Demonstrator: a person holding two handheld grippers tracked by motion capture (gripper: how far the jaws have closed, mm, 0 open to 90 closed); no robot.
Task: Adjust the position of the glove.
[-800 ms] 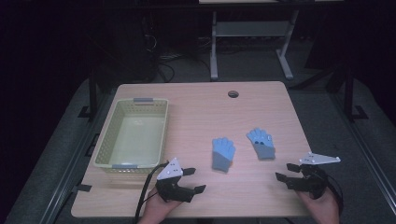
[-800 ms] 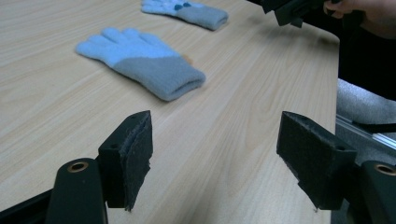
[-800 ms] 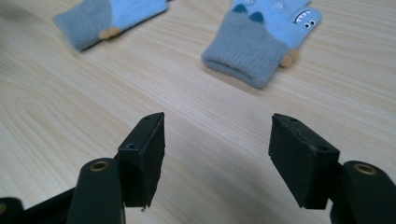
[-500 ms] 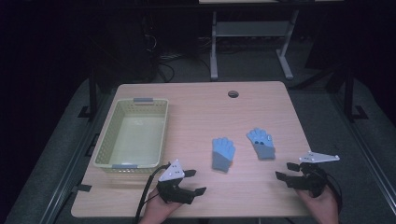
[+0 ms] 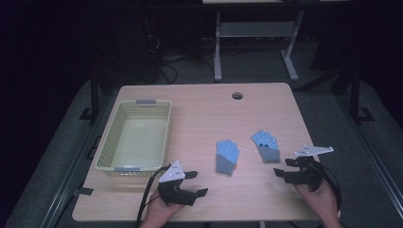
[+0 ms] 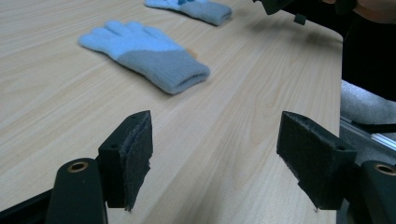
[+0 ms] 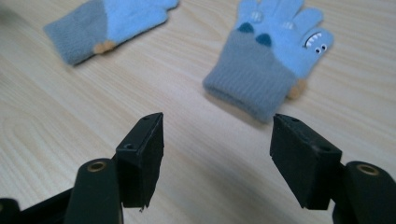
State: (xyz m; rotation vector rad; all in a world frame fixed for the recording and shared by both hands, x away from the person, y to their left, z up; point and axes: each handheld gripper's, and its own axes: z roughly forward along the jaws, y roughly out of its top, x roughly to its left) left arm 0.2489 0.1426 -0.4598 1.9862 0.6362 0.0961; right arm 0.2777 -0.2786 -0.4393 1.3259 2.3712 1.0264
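Nothing moved since earlier, two blue gloves [image 5: 227, 157] with grey cuffs, left claw [image 5: 196, 184] and right claw [image 5: 282, 168] both agape

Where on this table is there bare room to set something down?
Free: the far strip between the basket and the cable hole, and the near edge between the left gripper and right gripper. Crowded: around the two gloves.

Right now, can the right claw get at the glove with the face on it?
Probably yes. The right claw is open and the face glove lies flat just ahead of it, cuff toward the jaws, with only bare table between. The other glove lies apart.
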